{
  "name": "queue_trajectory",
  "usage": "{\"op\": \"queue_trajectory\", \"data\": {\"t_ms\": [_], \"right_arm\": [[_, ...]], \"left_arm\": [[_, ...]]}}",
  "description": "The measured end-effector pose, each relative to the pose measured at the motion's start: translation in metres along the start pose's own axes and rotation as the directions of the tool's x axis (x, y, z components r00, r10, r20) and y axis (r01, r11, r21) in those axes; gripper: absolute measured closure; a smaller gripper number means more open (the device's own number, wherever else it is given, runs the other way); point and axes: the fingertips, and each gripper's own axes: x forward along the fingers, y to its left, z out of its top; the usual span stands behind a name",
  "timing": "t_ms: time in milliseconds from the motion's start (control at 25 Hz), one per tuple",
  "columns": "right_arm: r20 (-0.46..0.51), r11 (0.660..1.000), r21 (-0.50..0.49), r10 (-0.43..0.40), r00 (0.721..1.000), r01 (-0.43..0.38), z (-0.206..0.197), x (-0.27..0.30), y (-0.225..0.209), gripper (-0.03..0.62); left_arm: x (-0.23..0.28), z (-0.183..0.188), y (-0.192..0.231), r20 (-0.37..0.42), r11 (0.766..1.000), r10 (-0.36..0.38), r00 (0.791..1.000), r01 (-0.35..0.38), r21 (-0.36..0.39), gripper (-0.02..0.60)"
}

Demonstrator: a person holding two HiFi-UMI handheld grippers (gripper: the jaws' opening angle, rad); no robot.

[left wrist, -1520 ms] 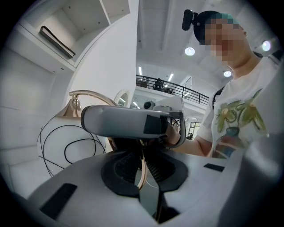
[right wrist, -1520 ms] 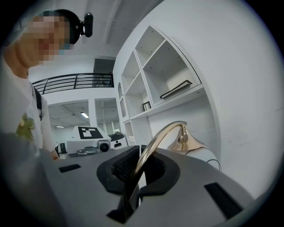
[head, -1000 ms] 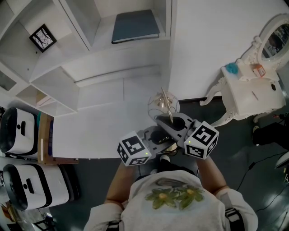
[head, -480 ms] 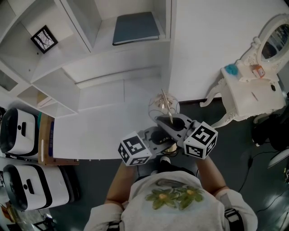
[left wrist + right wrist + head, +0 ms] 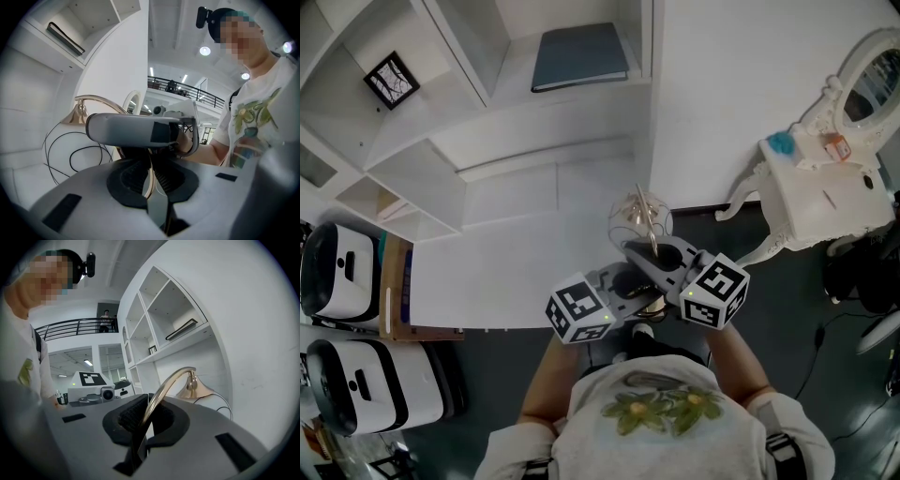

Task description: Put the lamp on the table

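The lamp has a curved gold stem and a round wire cage shade, and it hangs over the right end of the white table. Both grippers hold its stem from below. My left gripper is shut on the thin gold stem, and the gold cap and black wire cage rise beyond it. My right gripper is shut on the same stem, which arches up to the cap. The lamp's base is hidden behind the grippers.
White shelving behind the table holds a blue folder and a small framed picture. An ornate white dressing table with a mirror stands on the dark floor at right. Two white headsets lie at the left edge.
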Motion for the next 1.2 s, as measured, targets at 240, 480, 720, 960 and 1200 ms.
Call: {"op": "queue_trajectory", "data": {"t_ms": [240, 480, 720, 960, 1200], "right_arm": [[-0.012, 1.000, -0.013, 0.001, 1.000, -0.001, -0.002, -0.002, 0.002, 0.560], [-0.011, 0.999, -0.030, 0.014, 1.000, -0.015, -0.002, -0.003, 0.007, 0.560], [-0.016, 0.999, -0.050, 0.011, 1.000, -0.012, -0.008, -0.007, 0.014, 0.560], [-0.038, 0.997, -0.075, -0.003, 0.999, 0.000, -0.012, -0.009, 0.021, 0.560], [-0.043, 0.997, -0.077, -0.012, 0.999, 0.008, -0.016, -0.013, 0.026, 0.560]], "left_arm": [[0.001, -0.001, -0.002, 0.003, 1.000, 0.001, 1.000, -0.001, -0.013, 0.522], [0.000, -0.002, -0.005, -0.006, 1.000, 0.005, 1.000, -0.005, -0.012, 0.522], [0.000, -0.008, -0.012, -0.008, 1.000, 0.001, 1.000, -0.001, -0.013, 0.522], [-0.002, -0.013, -0.018, -0.013, 1.000, -0.014, 1.000, 0.014, -0.017, 0.523], [-0.002, -0.017, -0.024, -0.020, 1.000, -0.022, 1.000, 0.021, -0.013, 0.523]]}}
